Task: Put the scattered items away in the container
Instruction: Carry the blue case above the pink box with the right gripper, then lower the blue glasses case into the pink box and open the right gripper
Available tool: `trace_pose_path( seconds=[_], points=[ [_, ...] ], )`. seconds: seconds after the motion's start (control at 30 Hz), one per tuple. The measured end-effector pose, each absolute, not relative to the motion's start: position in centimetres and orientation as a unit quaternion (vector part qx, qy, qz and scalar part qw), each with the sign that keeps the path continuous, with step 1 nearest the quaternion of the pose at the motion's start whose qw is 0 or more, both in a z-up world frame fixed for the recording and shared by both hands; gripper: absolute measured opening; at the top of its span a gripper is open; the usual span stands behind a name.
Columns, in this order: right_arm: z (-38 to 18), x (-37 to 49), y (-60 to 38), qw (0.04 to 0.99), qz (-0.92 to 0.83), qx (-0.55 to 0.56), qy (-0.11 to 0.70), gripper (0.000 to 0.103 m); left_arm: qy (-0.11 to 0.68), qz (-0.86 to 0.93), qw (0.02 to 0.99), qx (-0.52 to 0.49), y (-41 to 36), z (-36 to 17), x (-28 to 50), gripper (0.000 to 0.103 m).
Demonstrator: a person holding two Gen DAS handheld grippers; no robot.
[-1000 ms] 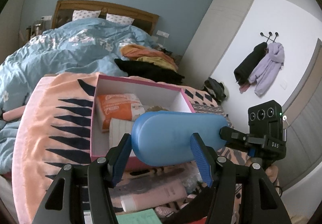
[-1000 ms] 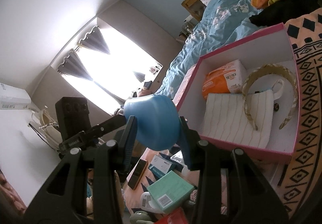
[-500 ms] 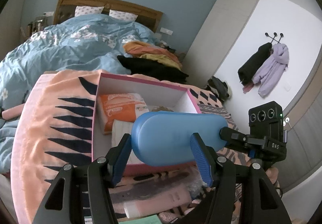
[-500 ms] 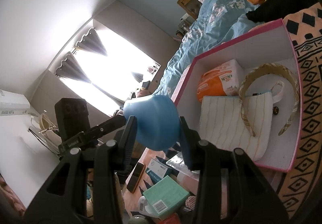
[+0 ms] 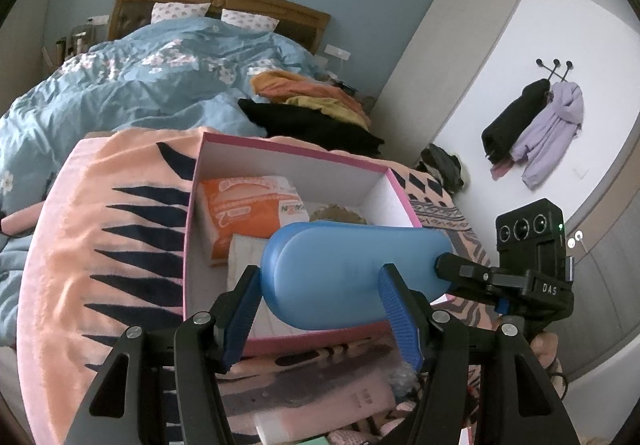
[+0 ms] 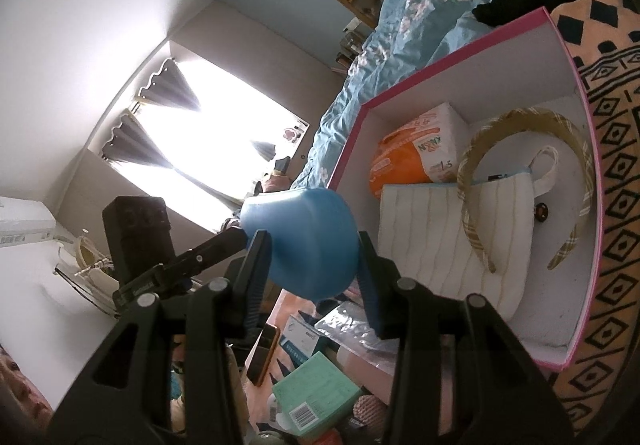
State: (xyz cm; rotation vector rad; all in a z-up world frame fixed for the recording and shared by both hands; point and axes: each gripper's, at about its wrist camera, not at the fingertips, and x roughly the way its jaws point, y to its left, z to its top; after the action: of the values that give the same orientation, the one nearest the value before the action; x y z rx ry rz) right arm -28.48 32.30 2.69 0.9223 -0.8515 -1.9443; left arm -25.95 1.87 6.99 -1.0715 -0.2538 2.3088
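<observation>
Both grippers have sunk toward the pink box [image 5: 292, 153], left gripper [image 5: 320, 309] and right gripper [image 6: 316, 277] each with jaws part-open, clamped on opposite ends of the blue bottle [image 5: 356, 273], its long axis crosswise, box just beyond and below.

A blue floral duvet [image 5: 132, 85] covers the bed, wooden headboard [image 5: 224, 1] at twelve o'clock. Black and lilac coats [image 5: 536, 125] hang at three o'clock. Right wrist view: bright curtained window [image 6: 192, 149] at nine o'clock.
</observation>
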Motion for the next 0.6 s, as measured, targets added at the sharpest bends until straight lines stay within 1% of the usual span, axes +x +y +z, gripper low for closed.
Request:
trace_pose_path(
  seconds=[0.6],
  points=[
    [1.0,-30.0,31.6,0.383,-0.768,0.386,-0.338,0.045,-0.098,0.857,0.28,-0.422,1.6,5.1,-28.0,0.061]
  ],
)
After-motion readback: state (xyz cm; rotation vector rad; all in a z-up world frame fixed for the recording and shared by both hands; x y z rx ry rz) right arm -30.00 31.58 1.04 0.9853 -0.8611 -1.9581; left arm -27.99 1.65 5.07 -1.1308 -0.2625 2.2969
